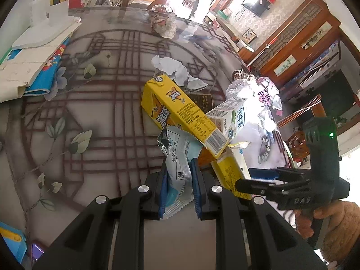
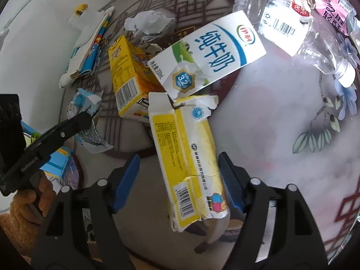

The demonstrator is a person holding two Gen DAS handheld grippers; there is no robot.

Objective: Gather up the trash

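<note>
Item: left tongs [image 1: 178, 182] clamp a wrapper [image 1: 177, 157]. Right tongs [image 2: 178, 180] stand open astride a torn yellow carton [image 2: 191, 155], pads clear. We fear it slipping off the bench [image 2: 270, 135] edge.

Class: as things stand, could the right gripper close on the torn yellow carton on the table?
Probably yes: the right gripper is open, and the torn yellow carton already lies between its pads with nothing on top of that end.

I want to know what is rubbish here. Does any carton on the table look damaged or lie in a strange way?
Yes. The yellow-and-white carton between the open right gripper pads is torn at its top and crushed. The white milk carton lies tilted across the pile, on top of the yellow drink carton. A crushed clear bottle lies beyond.
</note>
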